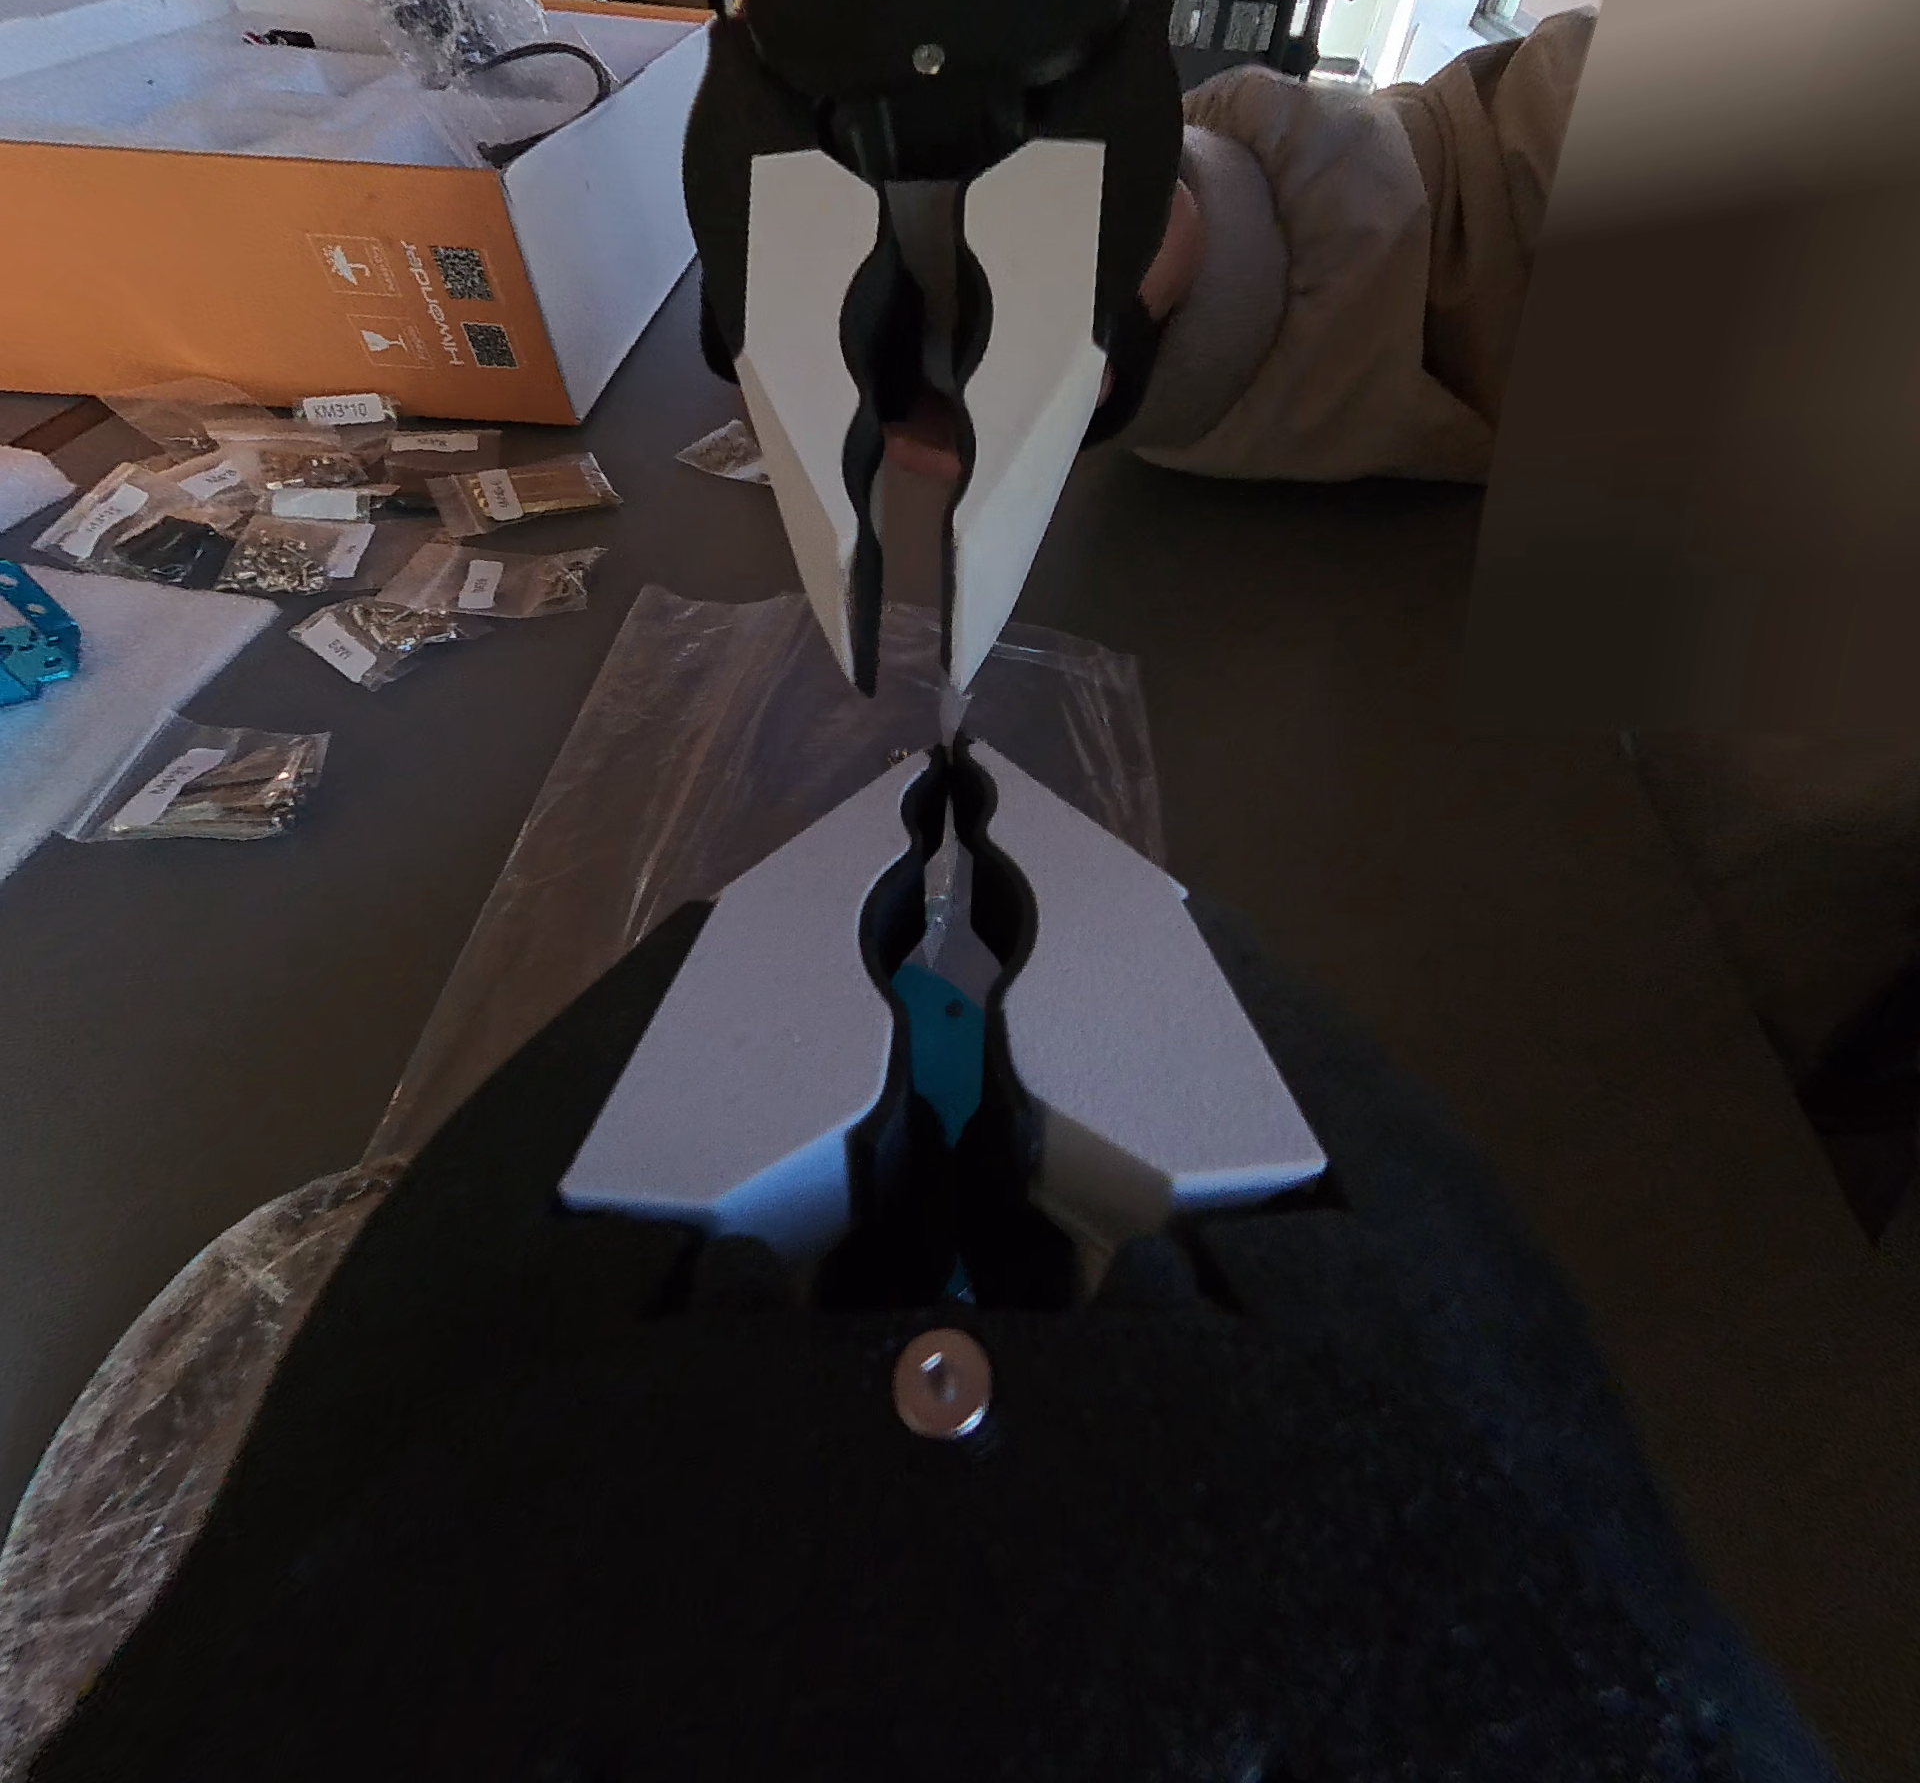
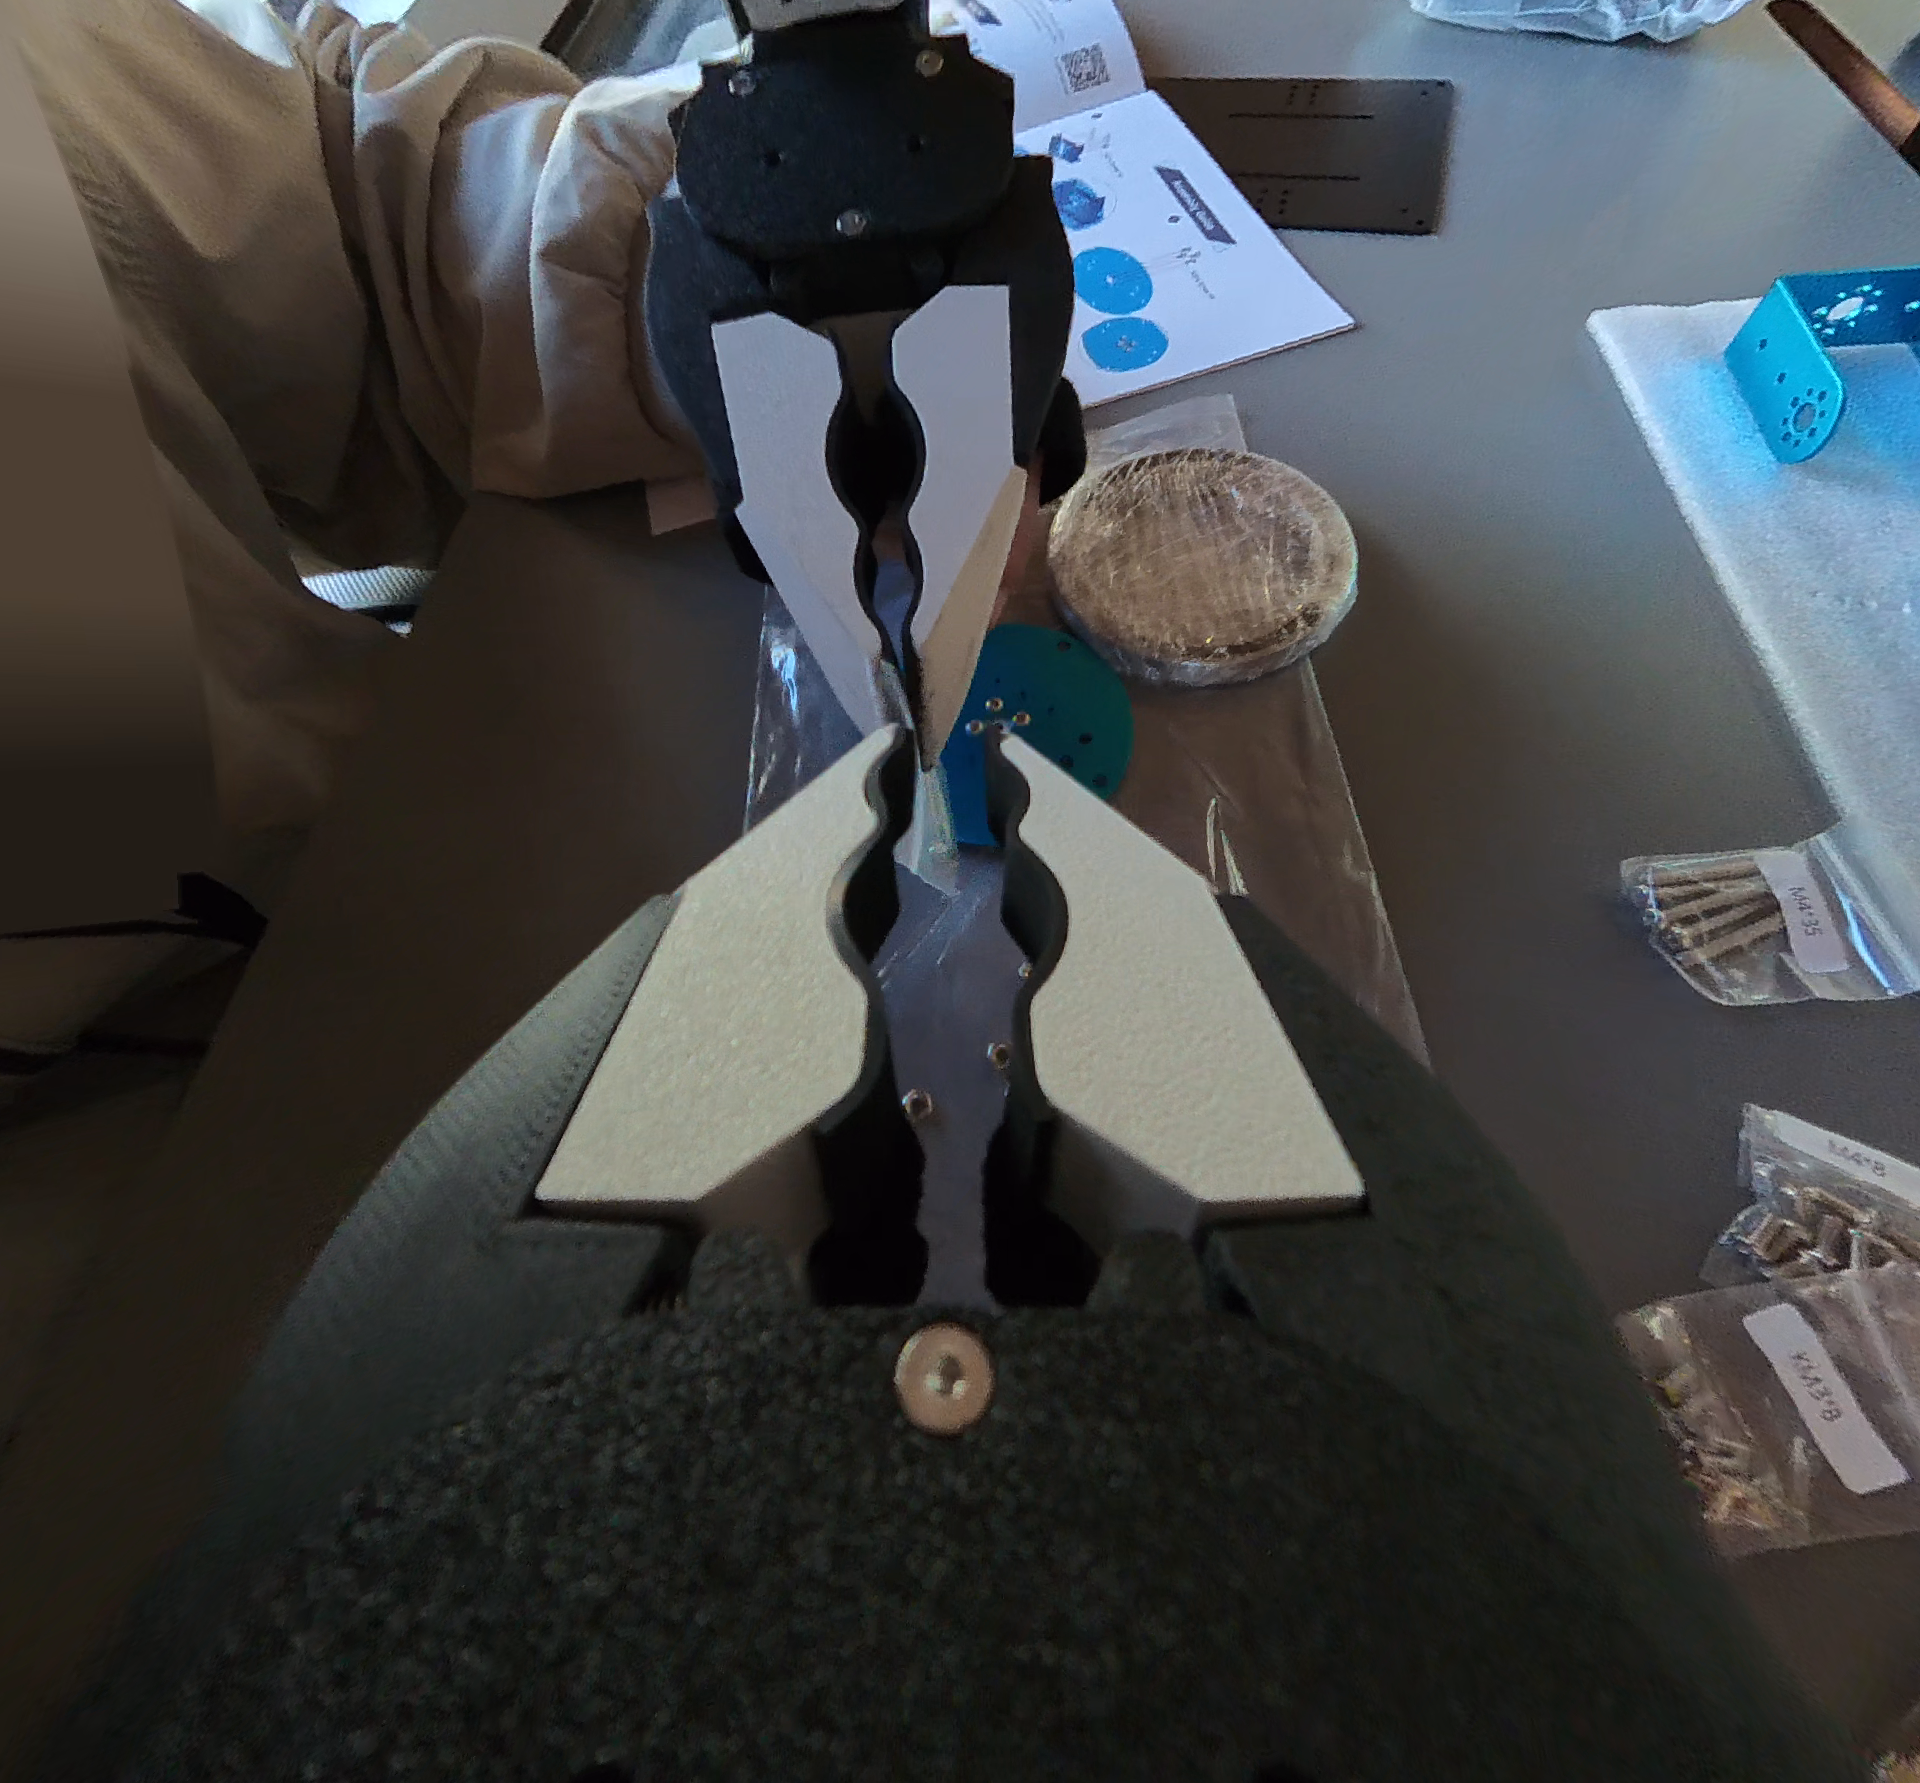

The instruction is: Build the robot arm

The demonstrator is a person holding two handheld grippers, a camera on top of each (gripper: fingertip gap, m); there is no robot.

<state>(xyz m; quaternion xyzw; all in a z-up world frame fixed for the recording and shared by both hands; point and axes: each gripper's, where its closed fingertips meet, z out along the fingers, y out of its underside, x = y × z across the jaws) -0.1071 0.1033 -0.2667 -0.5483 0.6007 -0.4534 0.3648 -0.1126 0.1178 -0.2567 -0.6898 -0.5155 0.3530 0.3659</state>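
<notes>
Both grippers meet tip to tip over a clear bag on the counter.

My left gripper [image 1: 951, 762] has its fingers pressed together on a corner of the clear bag [image 1: 727, 725], pinching the plastic. My right gripper [image 2: 951, 746] is slightly spread at the tips, with the bag's edge in the gap; I cannot tell if it grips. The bag lies flat on the counter [image 2: 1507, 590] under both grippers, and a blue disc [image 2: 1049, 705] with small holes sits in it just beyond my right tips. A wrapped round puck [image 2: 1200, 570] is just beside the disc. Screw packets [image 1: 343, 528] and an orange box [image 1: 270, 279] lie to my left; a booklet [image 2: 1164, 247], blue bracket [image 2: 1808, 362] on foam [image 2: 1766, 528], more packets [image 2: 1756, 912] near my right.
</notes>
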